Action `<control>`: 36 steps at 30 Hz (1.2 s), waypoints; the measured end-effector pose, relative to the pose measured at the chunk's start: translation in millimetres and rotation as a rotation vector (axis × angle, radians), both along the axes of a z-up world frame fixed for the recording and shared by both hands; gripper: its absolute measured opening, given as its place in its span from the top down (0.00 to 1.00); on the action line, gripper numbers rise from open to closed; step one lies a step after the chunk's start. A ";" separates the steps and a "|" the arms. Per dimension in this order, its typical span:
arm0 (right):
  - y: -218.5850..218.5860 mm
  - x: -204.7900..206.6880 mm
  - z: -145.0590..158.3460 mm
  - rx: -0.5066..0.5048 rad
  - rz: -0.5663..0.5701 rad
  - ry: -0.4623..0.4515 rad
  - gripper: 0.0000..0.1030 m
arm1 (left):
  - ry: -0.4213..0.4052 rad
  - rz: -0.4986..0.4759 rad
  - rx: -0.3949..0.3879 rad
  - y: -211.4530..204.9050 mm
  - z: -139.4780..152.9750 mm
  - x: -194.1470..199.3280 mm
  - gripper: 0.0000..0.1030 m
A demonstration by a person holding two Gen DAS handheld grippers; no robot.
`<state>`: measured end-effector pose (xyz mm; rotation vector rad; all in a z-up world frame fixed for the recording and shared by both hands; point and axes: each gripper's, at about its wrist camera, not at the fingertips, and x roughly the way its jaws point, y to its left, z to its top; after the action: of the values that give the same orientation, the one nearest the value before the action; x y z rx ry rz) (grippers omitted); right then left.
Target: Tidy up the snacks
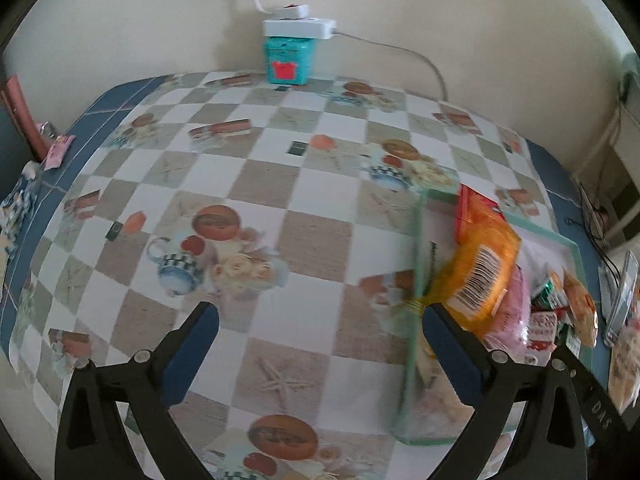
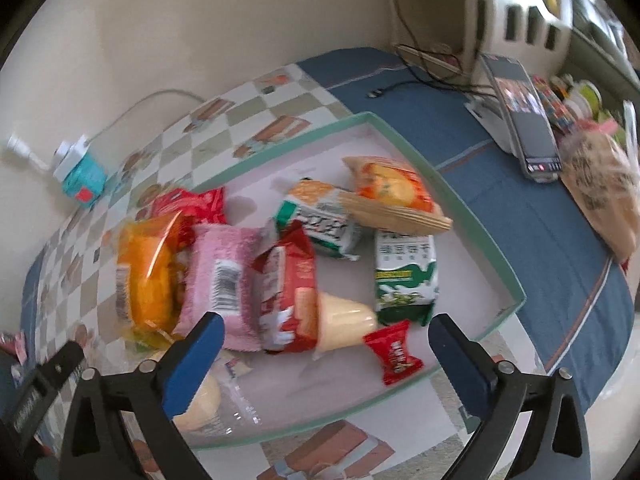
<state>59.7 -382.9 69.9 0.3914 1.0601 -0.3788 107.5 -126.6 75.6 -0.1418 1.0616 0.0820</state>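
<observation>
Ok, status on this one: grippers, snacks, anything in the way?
Left gripper open, empty, over bare tablecloth. Right gripper open, empty, above tray. Snack packets piled in tray, none held. Nothing blocking.

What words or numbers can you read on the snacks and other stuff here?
"DAS": on the black bar at the right edge of the left wrist view.
Green-and-white packet: Chinese characters, too blurred to read.
Red candy: white lettering, blurred.
Brown bag: dark lettering, blurred.
Orange packet and pink packet: barcodes, digits too small to read.
</observation>
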 end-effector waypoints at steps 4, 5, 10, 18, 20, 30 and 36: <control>21.6 1.6 4.6 -0.027 0.050 -0.007 0.00 | 0.027 0.026 0.037 10.0 -4.8 0.8 0.01; 27.2 1.3 5.7 -0.033 0.064 -0.008 0.00 | 0.032 0.029 0.039 11.8 -5.9 0.1 0.01; 56.1 -1.3 8.9 -0.060 0.127 -0.006 0.00 | 0.021 0.052 0.104 22.2 0.4 -10.1 0.01; 85.4 -19.3 15.6 -0.103 0.162 -0.028 0.00 | 0.068 0.086 0.168 48.7 0.6 -35.2 0.01; 91.4 -25.7 15.4 -0.114 0.170 -0.024 0.00 | 0.071 0.083 0.191 50.7 -0.2 -43.1 0.01; 117.2 -56.8 10.6 -0.149 0.230 0.015 0.00 | 0.088 -0.020 0.231 64.4 -3.6 -85.8 0.01; 123.9 -69.0 10.5 -0.174 0.241 0.034 0.00 | 0.088 -0.036 0.215 75.4 -3.3 -95.6 0.01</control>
<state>-9.3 -259.0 80.5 0.1006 1.0844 -0.2601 11.9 -51.2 72.3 0.0760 1.1358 0.1702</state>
